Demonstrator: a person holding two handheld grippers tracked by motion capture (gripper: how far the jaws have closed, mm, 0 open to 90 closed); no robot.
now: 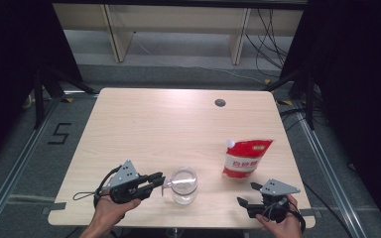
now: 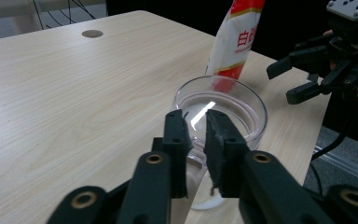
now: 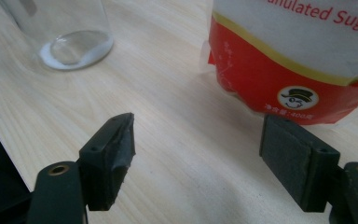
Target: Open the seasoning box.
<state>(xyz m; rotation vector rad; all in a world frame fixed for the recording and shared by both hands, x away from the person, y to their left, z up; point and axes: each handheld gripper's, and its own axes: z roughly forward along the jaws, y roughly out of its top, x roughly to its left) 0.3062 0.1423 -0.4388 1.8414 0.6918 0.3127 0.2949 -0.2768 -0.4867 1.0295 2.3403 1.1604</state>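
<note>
On my left, my left tool [image 1: 155, 180] sits low over the near edge of the bench [image 1: 144, 124], its jaws drawn in almost together on the thin handle or rim part of the clear glass cup [image 1: 184, 185]; in the left gripper view the pads [image 2: 219, 135] pinch a sliver of glass at the cup's near edge, so I judge the grip as made. The cup stands upright near the front middle of the bench, empty but for a whitish film at its bottom. Further right, well apart from the cup, the red and white sugar pouch [image 1: 245, 158] stands with its white cap on. At the far right my right tool [image 1: 245, 198] hangs with its jaws wide apart and nothing between them, the pouch just ahead of them. So the cup is secured; taking the pouch, opening it and pouring are, I reckon, all left.
</note>
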